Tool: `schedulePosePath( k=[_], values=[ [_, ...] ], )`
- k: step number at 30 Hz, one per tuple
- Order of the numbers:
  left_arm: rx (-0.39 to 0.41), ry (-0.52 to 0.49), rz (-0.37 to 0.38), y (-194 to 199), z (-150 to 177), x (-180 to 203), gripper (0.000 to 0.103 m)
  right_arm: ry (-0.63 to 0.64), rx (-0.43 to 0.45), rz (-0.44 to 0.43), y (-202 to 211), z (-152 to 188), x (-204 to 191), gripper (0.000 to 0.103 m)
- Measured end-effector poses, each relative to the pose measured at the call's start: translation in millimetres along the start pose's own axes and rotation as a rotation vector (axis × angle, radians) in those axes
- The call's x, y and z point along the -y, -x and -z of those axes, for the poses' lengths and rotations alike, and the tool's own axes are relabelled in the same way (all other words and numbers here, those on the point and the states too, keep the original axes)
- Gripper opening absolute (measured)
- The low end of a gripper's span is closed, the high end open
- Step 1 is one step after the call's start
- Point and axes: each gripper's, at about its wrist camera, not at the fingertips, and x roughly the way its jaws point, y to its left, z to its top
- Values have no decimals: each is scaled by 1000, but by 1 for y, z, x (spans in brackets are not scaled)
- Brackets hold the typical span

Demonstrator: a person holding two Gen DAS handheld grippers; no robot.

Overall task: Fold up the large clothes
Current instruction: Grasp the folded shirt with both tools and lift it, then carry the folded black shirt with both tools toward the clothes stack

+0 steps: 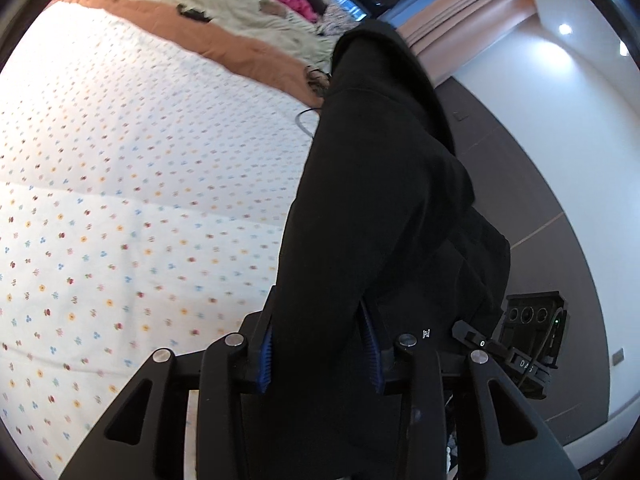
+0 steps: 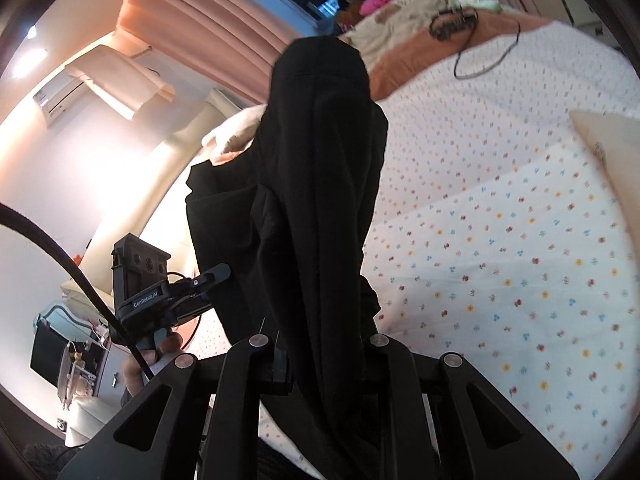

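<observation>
A large black garment [image 1: 384,208] hangs in the air above the bed, held by both grippers. My left gripper [image 1: 320,348] is shut on its edge, the cloth bunched between the blue-padded fingers [image 1: 266,356]. My right gripper [image 2: 320,360] is shut on another part of the same black garment [image 2: 320,184], which drapes forward and hides its fingertips. The right gripper shows in the left wrist view [image 1: 528,332], and the left gripper shows in the right wrist view [image 2: 160,292], both close beside the cloth.
A bed with a white flower-print sheet [image 1: 140,200] lies below. An orange blanket [image 1: 240,52], a beige quilt [image 1: 256,12], pink clothes [image 1: 292,0] and a black cable [image 2: 484,64] lie at its far end. Curtains [image 2: 208,28] and a wall are behind.
</observation>
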Motion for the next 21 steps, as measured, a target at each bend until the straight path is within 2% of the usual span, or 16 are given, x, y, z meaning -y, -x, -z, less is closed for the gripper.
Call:
schedulePosePath(
  k=[9, 21],
  values=[
    [10, -64, 88, 16, 15, 72, 37, 62, 90, 47, 100, 11, -14, 14],
    [-3, -147, 167, 0, 37, 186, 37, 119, 192, 124, 222, 16, -15, 14]
  ],
)
